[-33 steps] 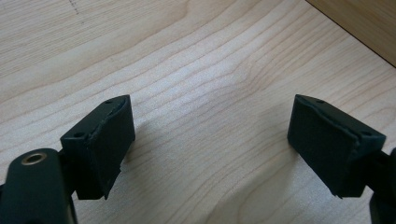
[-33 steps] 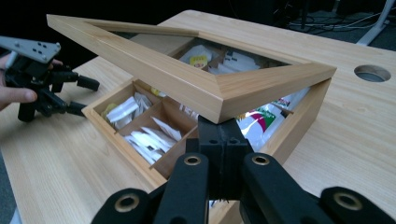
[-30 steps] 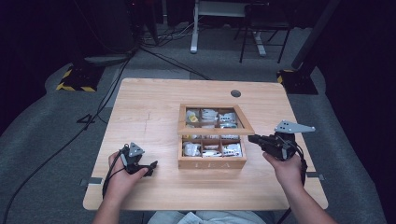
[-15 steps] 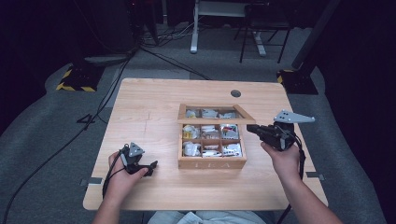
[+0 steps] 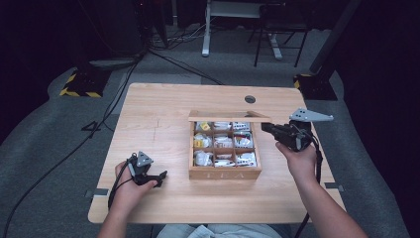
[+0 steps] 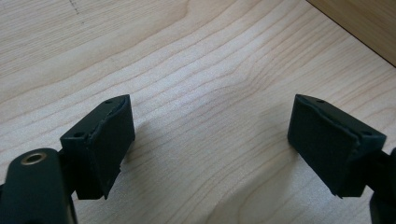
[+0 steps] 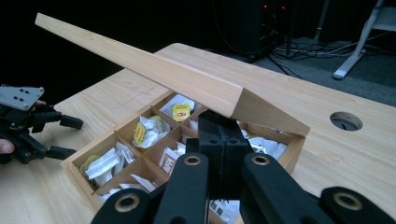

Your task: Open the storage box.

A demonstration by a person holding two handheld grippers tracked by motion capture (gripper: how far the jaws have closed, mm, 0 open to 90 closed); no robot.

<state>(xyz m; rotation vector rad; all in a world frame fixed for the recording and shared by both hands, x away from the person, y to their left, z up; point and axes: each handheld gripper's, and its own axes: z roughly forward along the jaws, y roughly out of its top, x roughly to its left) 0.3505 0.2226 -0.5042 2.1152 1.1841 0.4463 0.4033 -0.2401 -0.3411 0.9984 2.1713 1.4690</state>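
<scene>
Wooden surface (image 5: 163, 119) carries the compartmented tea box (image 5: 225, 172) at centre. Its lid (image 7: 140, 65) stands partly raised, not fully open, the sachets (image 7: 147, 130) exposed. Right tongs (image 7: 219, 135) clenched, pushing under the lid edge. Left tongs (image 6: 210, 144) released, resting nearby.
</scene>
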